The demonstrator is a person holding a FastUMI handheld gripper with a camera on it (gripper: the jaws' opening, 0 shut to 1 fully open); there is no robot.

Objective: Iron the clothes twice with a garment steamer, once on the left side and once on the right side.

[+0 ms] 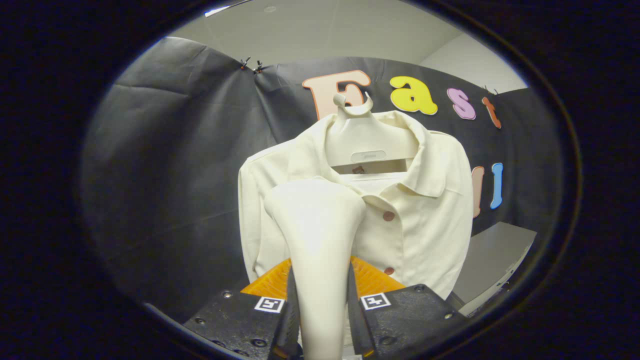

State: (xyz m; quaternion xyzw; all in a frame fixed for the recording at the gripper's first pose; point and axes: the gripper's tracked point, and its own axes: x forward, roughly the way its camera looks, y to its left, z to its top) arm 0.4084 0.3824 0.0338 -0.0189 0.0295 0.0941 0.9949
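I have the gripper (320,280) clamped on the garment steamer (320,240), both fingers pressing its handle from either side. Steamer head sits raised against the cream shirt (425,220), over the placket on the shirt's left half as I see it. Shirt hangs on a white hanger (367,137) before the black cloth wall (175,175).

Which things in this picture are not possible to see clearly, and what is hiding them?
- Gripper view: whether the steamer head touches the shirt cannot be told; the head faces away.
- Gripper view: the shirt's left front panel is hidden behind the steamer.
- Gripper view: the gripper fingertips are hidden by the steamer handle.
- Gripper view: the hanger label is too small.
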